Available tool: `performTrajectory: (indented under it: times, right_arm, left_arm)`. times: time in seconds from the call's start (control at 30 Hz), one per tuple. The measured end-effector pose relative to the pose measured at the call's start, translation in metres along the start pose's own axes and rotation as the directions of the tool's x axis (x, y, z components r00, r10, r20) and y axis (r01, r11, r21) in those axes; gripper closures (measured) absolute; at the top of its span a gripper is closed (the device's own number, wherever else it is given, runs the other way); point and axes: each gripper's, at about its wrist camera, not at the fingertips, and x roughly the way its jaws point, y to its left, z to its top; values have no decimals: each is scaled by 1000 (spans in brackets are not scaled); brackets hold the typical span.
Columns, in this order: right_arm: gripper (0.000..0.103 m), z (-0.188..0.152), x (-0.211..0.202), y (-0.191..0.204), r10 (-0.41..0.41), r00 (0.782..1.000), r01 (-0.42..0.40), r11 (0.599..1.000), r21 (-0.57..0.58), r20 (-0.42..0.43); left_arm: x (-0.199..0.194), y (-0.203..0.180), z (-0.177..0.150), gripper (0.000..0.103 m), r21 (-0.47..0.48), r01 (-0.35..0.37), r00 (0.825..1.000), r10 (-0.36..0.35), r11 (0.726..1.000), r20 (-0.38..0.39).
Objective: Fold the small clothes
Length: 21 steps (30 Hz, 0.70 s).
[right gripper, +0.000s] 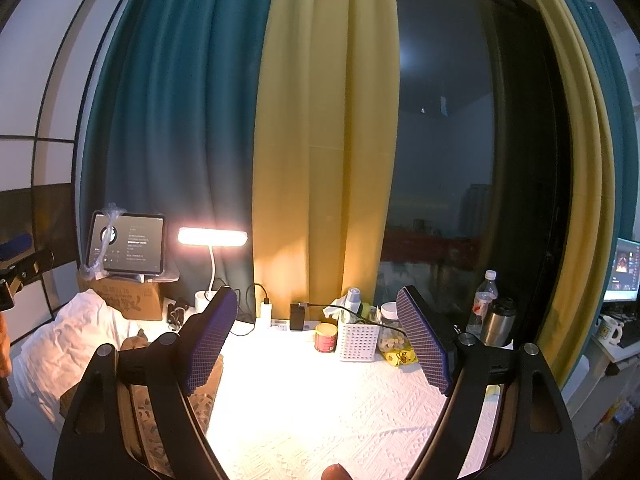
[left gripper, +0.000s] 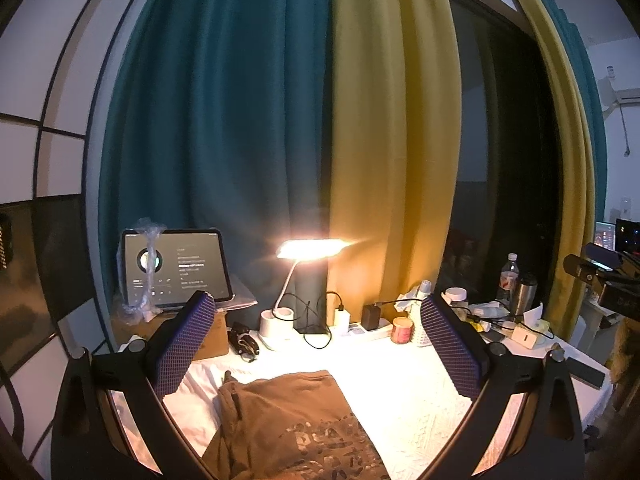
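Evidently you stood at the start of a fold, both grippers spread wide and empty.

Left gripper (left gripper: 320, 344) hovered over the brown garment (left gripper: 288, 424); right gripper (right gripper: 320, 344) had it leftward; next came pinching an edge. Lamp (left gripper: 312, 250) glowed beyond.

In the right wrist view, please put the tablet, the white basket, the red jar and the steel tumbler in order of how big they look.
1. tablet
2. white basket
3. steel tumbler
4. red jar

The basket and the tumbler look close in size, so their order is unsure. The tablet stands farther back, so its true size is likely larger still.
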Motion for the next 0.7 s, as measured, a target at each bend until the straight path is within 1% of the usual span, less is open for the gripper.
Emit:
performTrajectory:
  times: [0.1,0.17,0.2,0.27,0.33,0.37,0.4,0.43,0.47,0.5,0.53,0.57,0.6,0.63,0.7]
  right_arm:
    - [19,-4,4,-2,0,1000,0,1000,2,-10]
    - [19,-8,8,-3,1,1000,-1,1000,2,-23]
    - [19,-13,13,-3,2,999,-2,1000,0,-37]
    - [19,-27,25,-4,6,997,-6,1000,-2,-80]
    - [19,-46,40,-6,13,990,-13,1000,5,-143]
    - [19,-60,51,-6,24,981,-22,1000,13,-192]
    - [19,-72,59,-6,35,972,-32,999,16,-232]
    - [19,-87,67,-6,45,960,-42,999,16,-275]
    - [19,-99,74,-6,52,950,-48,999,18,-309]
    - [19,-111,80,-6,61,939,-57,998,22,-340]
    - [19,-122,86,-7,72,926,-66,997,30,-370]
    - [19,-133,93,-8,84,913,-75,996,38,-399]
    - [19,-141,99,-8,91,903,-80,996,44,-420]
    - [19,-148,105,-11,95,894,-81,995,52,-438]
    - [19,-158,119,-15,106,878,-81,994,74,-466]
  left_arm:
    - [3,4,-2,2,-23,26,999,-27,999,-19]
    - [9,15,-10,2,-60,62,997,-65,996,-46]
    - [13,21,-15,2,-78,61,996,-66,995,-63]
    - [28,43,-37,2,-120,7,991,-23,993,-131]
    - [47,71,-65,1,-178,-24,979,-13,984,-203]
    - [67,96,-91,2,-235,-73,958,2,969,-287]
    - [76,108,-105,2,-262,-107,944,15,959,-329]
    - [92,130,-132,1,-294,-174,919,49,940,-390]
    - [104,142,-151,1,-294,-238,892,89,926,-443]
    - [114,151,-168,1,-290,-292,861,118,911,-494]
    - [121,155,-176,1,-285,-317,844,132,905,-520]
    - [131,158,-187,1,-289,-326,832,128,900,-539]
    - [138,158,-192,1,-299,-317,830,111,900,-547]
    - [150,156,-197,1,-329,-286,831,62,900,-552]
    - [168,150,-199,1,-375,-228,849,-5,899,-529]
